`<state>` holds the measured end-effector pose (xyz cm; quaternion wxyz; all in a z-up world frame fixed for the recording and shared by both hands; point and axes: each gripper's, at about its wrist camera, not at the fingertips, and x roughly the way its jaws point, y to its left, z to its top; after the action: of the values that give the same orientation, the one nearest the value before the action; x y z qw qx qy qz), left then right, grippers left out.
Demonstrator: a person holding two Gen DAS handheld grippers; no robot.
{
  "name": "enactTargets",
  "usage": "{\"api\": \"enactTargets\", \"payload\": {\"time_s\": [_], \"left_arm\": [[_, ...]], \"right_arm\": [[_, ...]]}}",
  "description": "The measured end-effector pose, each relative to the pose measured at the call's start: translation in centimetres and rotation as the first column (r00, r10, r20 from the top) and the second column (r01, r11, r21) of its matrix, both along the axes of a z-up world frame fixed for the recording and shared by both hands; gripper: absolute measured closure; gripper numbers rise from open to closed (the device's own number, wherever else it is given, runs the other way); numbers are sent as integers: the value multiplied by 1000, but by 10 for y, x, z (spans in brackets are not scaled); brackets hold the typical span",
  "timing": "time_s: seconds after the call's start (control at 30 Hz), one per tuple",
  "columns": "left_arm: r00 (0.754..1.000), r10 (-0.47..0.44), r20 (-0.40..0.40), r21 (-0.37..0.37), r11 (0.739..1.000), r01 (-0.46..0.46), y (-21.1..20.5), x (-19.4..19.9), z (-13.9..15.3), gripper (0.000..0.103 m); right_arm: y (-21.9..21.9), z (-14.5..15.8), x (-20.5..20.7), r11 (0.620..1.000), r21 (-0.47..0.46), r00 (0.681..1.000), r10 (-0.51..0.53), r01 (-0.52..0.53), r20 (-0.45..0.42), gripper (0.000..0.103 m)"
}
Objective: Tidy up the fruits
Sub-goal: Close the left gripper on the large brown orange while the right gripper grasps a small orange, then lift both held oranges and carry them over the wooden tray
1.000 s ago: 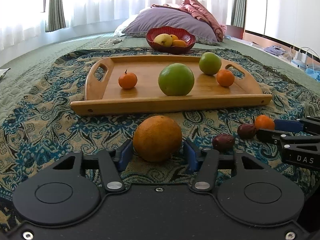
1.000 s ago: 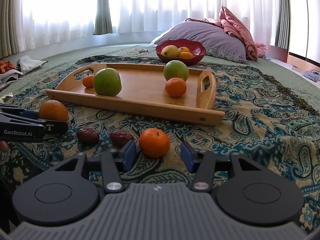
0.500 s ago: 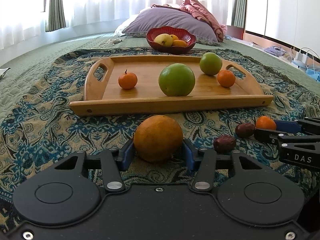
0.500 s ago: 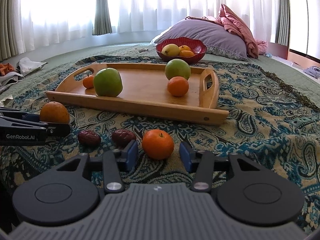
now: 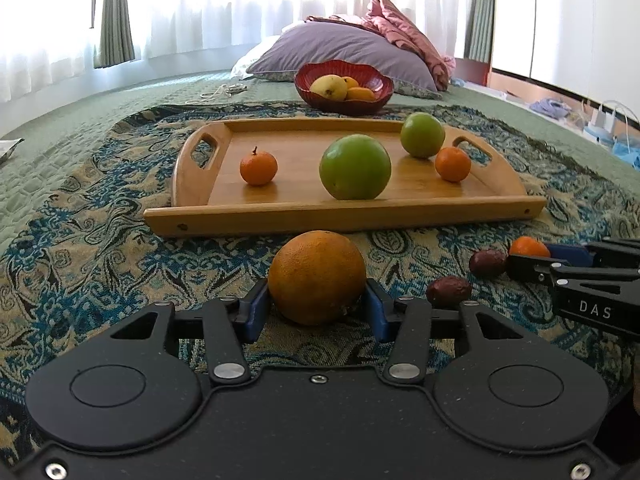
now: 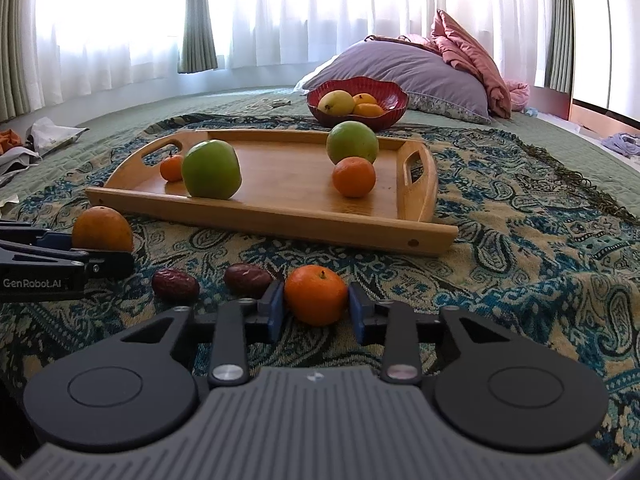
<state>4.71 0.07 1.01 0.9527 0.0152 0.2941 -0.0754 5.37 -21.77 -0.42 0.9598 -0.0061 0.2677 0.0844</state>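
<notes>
My left gripper (image 5: pixel 316 305) is shut on a large orange (image 5: pixel 316 276) that rests on the patterned blanket just before the wooden tray (image 5: pixel 344 216). The jaws of my right gripper (image 6: pixel 316 309) are closing, and their blue pads touch both sides of a small tangerine (image 6: pixel 316 295) on the blanket. Two dark red dates (image 6: pixel 175 285) (image 6: pixel 247 280) lie between the two grippers. In the right wrist view the left gripper (image 6: pixel 108 258) and its orange (image 6: pixel 102 228) show at the left edge. Two green apples (image 5: pixel 355 167) (image 5: pixel 422 135) and two tangerines (image 5: pixel 258 168) (image 5: pixel 453 164) sit on the tray.
Behind the tray stands a red bowl (image 5: pixel 344 105) holding yellow and orange fruit, in front of a purple pillow (image 5: pixel 344 52). The patterned blanket (image 6: pixel 520 240) covers a green quilted bed. Crumpled paper (image 6: pixel 48 136) lies far left; bags (image 5: pixel 608 128) sit far right.
The left pads have closed onto the large orange. The right pads have narrowed from a wide gap to touching the small tangerine. Neither hand has shifted.
</notes>
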Motion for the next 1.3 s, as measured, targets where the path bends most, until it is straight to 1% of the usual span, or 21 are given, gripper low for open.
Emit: {"api": "enactTargets", "payload": {"time_s": [0.2,0.43,0.7,0.8,1.1,1.3], "left_arm": [[1000,16,21,-10,1000,-16,4,-1,5,57],[997,34,70,-30,999,-32,5,4,22,57],[995,43,95,-61,997,-38,12,28,45,57],[994,50,98,-60,997,-44,16,41,53,57],[993,80,83,-62,995,-75,30,90,74,57],[997,70,20,-72,995,-69,39,129,81,57]], "right_arm": [[-1,4,-1,1000,-1,1000,-10,10,21,65],[1,14,2,1000,-10,998,-15,15,54,65],[8,31,20,1000,-1,995,-13,13,97,65],[10,38,31,1000,3,994,-18,17,108,65],[14,52,69,1000,16,992,-20,18,124,65],[15,58,99,999,35,994,-29,25,106,65]]}}
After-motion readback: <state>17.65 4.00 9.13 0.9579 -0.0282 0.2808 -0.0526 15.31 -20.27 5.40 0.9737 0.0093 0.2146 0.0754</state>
